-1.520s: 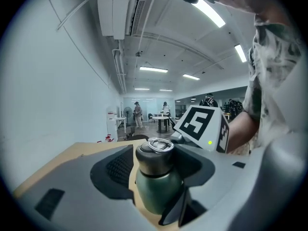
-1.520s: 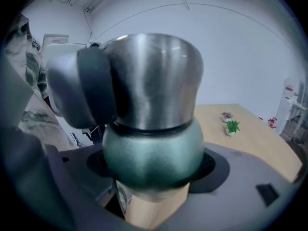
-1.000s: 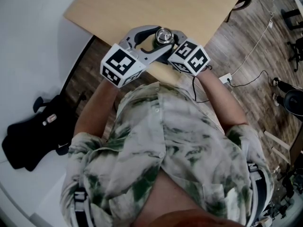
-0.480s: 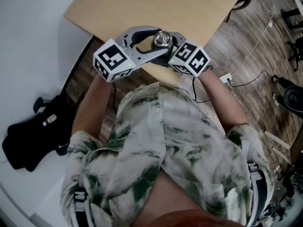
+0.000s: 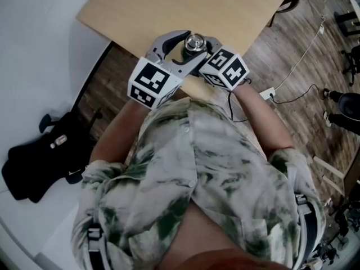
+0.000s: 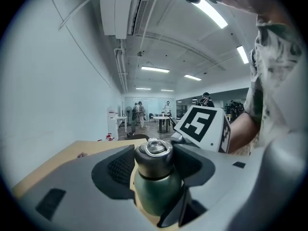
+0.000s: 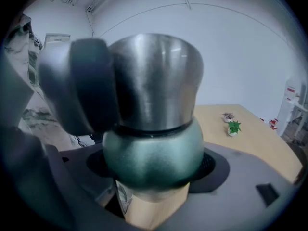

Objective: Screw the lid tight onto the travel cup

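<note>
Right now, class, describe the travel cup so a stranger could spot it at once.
Start at the light wooden table. At its near edge, nearest the person, is the travel cup. It has a rounded green body and a steel lid with a ring on top, unlike the tiny green plant at the far edge.

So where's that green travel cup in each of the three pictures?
Head view: travel cup upper middle, near the wooden table's closest edge.
Left gripper view: travel cup lower middle, lid up.
Right gripper view: it fills the centre.
Shared landmark: the wooden table, seen in all three.
</note>
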The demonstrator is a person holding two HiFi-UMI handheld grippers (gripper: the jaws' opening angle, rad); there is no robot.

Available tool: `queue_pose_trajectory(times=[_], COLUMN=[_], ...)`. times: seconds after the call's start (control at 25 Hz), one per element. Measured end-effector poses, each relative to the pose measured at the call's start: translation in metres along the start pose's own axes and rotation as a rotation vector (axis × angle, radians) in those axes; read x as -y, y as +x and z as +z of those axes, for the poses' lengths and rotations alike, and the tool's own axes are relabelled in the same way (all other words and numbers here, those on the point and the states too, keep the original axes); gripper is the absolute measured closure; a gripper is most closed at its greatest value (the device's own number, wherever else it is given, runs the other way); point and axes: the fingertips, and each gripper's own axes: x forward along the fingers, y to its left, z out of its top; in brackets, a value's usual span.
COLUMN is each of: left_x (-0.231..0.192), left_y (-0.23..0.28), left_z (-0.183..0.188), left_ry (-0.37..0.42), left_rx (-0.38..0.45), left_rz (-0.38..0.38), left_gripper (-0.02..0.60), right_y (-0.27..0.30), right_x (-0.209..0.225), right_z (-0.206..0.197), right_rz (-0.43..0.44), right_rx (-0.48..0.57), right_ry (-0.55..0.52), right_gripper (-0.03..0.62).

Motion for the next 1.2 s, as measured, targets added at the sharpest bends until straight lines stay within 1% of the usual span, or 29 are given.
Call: queue_pose_trajectory(times=[0.12, 0.24, 0.36, 0.52, 0.64, 0.72, 0.8, 0.92, 1.2], left_x=[0.000, 0.000, 0.002, 0.007, 0.013, 0.017, 0.019, 0.019, 0.010], left_y=[0.001, 0.000, -0.001, -0.006, -0.007, -0.007, -0.007, -0.006, -0.002], left_z=[-0.002, -0.002, -0.001, 0.000, -0.001, -0.002, -0.003, -0.004, -0.001], left_ry=[-0.015, -0.008, 0.015, 0.051, 0.064, 0.067, 0.067, 0.059, 0.024], left_rx=[-0.004, -0.005, 0.002, 0.020, 0.025, 0.024, 0.024, 0.022, 0.025], left_rz=[0.034, 0.007, -0.066, -0.199, -0.285, -0.325, -0.344, -0.324, -0.189], left_gripper=[0.319, 0.322, 0.324, 0.325, 0.325, 0.325, 0.325, 0.324, 0.321], right_y=[0.000, 0.000, -0.001, -0.004, -0.006, -0.008, -0.009, -0.008, -0.007], right_x=[0.001, 0.001, -0.001, -0.007, -0.013, -0.015, -0.016, -0.016, -0.005], right_z=[-0.002, -0.002, 0.000, 0.002, 0.000, -0.004, -0.006, -0.008, -0.009], right_rz=[-0.009, -0.008, 0.006, 0.041, 0.069, 0.078, 0.081, 0.077, 0.040], right_rx=[-0.006, -0.009, -0.002, 0.006, 0.007, 0.005, 0.004, 0.003, 0.003], right_ry=[0.003, -0.004, -0.019, -0.051, -0.069, -0.074, -0.075, -0.063, -0.023], right_gripper=[0.189, 0.189, 0.189, 0.189, 0.189, 0.189, 0.189, 0.189, 0.189])
